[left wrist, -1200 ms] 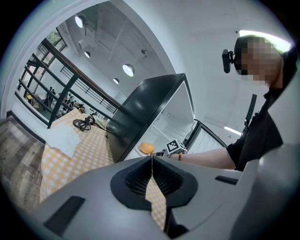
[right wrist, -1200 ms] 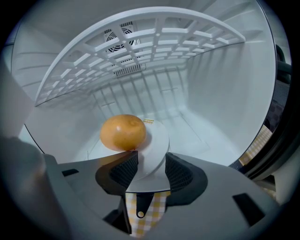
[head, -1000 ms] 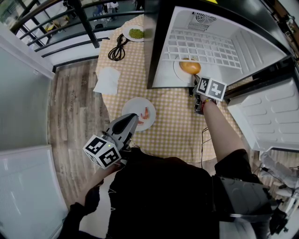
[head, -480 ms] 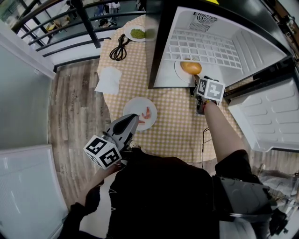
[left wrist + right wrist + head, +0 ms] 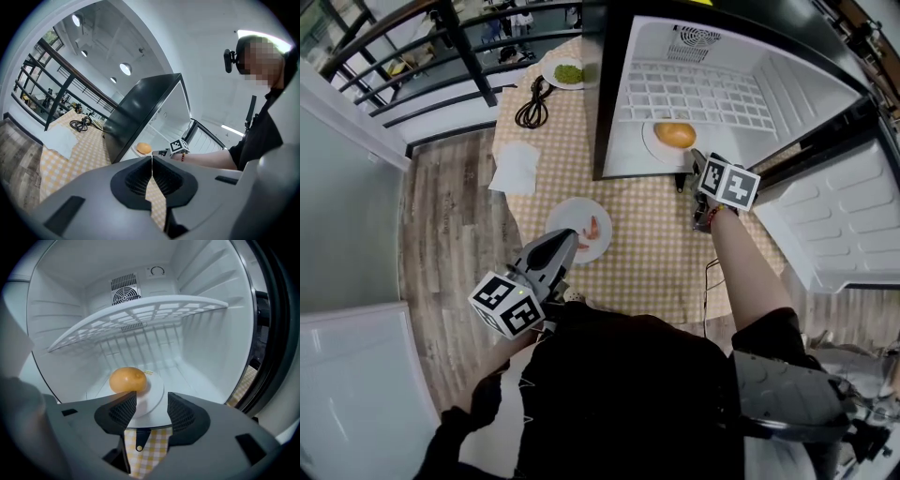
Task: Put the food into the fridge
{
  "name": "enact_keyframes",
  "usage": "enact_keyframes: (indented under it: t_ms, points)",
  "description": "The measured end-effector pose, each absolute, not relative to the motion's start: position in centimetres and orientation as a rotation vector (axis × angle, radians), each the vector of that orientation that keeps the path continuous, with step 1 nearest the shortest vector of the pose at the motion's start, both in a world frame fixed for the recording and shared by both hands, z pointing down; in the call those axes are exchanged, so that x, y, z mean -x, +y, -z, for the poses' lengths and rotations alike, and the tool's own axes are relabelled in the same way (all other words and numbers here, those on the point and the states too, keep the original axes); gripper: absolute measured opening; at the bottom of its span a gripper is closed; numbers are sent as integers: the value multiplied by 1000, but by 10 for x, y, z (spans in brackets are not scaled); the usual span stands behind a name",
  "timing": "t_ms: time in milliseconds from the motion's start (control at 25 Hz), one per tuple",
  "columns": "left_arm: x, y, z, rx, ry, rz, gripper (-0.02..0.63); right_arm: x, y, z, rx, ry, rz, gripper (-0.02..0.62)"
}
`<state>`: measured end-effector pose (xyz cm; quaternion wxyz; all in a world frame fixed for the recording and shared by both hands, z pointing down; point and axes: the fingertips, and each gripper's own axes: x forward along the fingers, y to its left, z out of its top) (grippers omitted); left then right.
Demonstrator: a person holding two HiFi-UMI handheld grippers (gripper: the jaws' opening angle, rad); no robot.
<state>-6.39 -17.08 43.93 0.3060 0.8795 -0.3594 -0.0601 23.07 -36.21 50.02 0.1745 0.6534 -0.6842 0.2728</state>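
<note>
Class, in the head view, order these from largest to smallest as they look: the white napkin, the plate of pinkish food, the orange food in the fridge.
1. plate of pinkish food
2. white napkin, only slightly smaller
3. orange food

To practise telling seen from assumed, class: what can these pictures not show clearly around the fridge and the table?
- Reddish food on the near plate: head view, too small to name; the left hand-held gripper overlaps that plate's edge.
- Green food on the far plate: head view, too small to name.
- Fridge door: head view, cut off at the right edge.
- Black cable: head view, too small to tell its plugs.
</note>
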Motion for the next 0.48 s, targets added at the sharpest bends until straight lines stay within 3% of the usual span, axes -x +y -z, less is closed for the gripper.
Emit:
enact_keyframes:
  t_ms: [480]
  points:
    - [20, -177, -406, -2466, -767, 139, 17, -236, -322, -456, -1949, -2076, -881, 190]
